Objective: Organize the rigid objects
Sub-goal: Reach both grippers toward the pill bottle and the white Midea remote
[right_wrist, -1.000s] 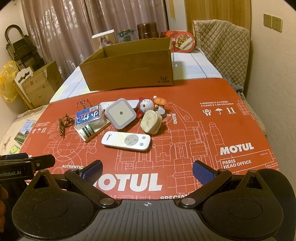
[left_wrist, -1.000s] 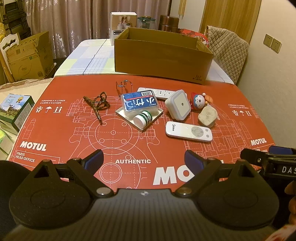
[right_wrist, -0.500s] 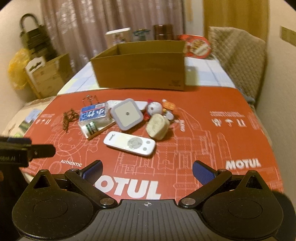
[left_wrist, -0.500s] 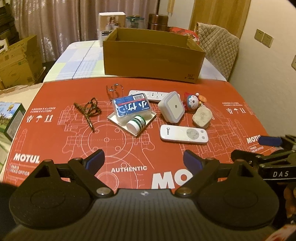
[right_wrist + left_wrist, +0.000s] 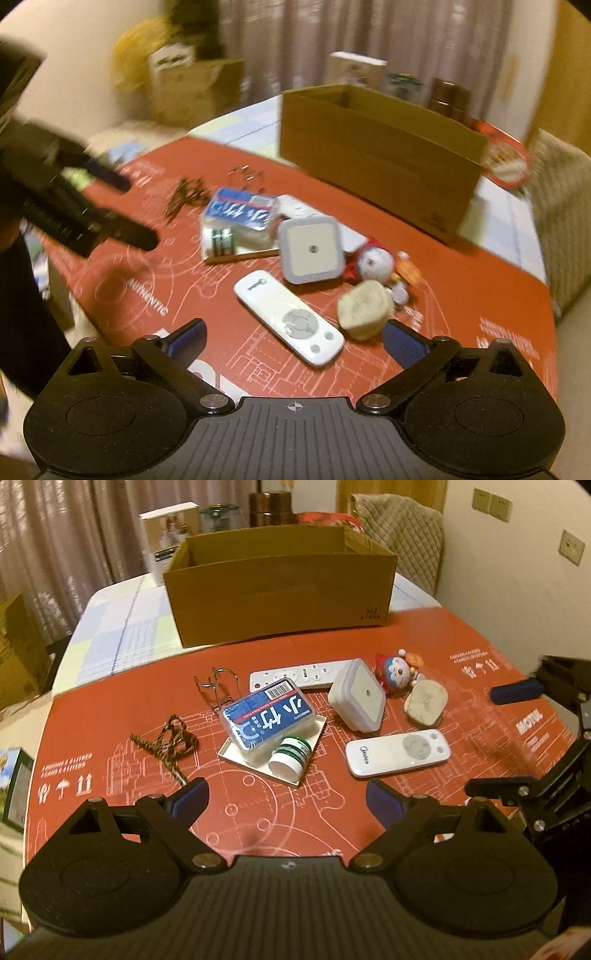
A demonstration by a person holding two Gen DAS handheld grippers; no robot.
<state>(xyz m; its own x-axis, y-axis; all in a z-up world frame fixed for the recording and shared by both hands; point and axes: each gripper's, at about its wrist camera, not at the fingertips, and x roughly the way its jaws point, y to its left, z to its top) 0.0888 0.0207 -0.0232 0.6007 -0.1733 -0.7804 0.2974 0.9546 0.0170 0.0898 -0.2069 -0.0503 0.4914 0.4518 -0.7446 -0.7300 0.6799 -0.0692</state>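
Right hand-held gripper [image 5: 293, 338], its jaws just narrowed yet still apart and empty, hangs over the near white remote [image 5: 290, 317] on the red worktop [image 5: 461, 295]; left hand-held gripper [image 5: 286, 801] gapes empty too. Light, stiff, slick: pinch its long edges mid-body. Far cardboard box [image 5: 280, 587] looks empty. A small tray [image 5: 236, 751] carries a blue case [image 5: 267, 716] and a bottle [image 5: 290, 758].

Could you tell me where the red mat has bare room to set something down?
Free: the mat right of the Doraemon toy, and the strip between the white Midea remote and the left gripper. Crowded: around the blue case and night light.
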